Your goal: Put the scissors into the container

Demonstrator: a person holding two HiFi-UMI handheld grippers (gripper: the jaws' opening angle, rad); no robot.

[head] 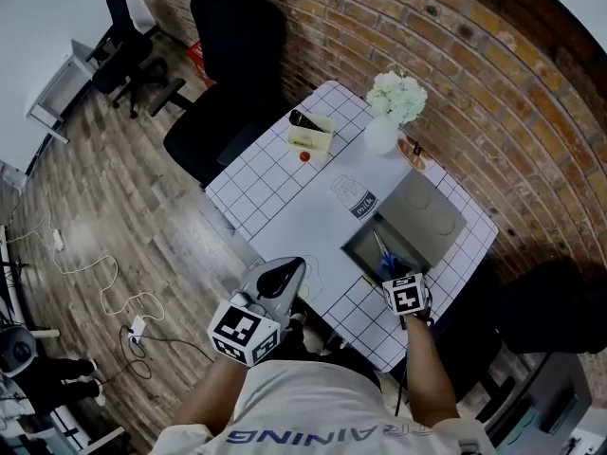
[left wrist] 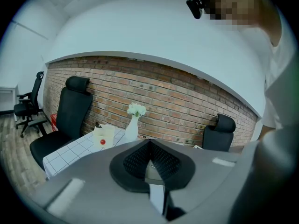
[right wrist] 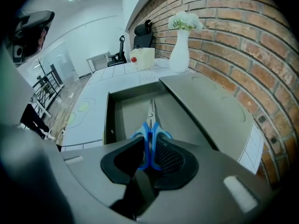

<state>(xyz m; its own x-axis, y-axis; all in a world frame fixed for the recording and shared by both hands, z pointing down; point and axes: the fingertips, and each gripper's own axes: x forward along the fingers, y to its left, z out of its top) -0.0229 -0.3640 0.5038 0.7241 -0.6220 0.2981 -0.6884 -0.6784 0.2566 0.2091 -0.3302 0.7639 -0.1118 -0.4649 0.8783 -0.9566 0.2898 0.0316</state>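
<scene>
Right tongs (right wrist: 149,150): clenched on blue scissors (right wrist: 150,120), poised over container (right wrist: 124,111). Left tongs (left wrist: 149,157): pressed together, empty. Risk: released tilted, liable to catch rim, tumble onto bench (right wrist: 84,120).

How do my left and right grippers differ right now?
The right gripper is shut on the blue scissors; the left gripper is shut on nothing. The right hangs over the open grey container; the left sits at the table's near edge. Both have black ribbed pads.
</scene>
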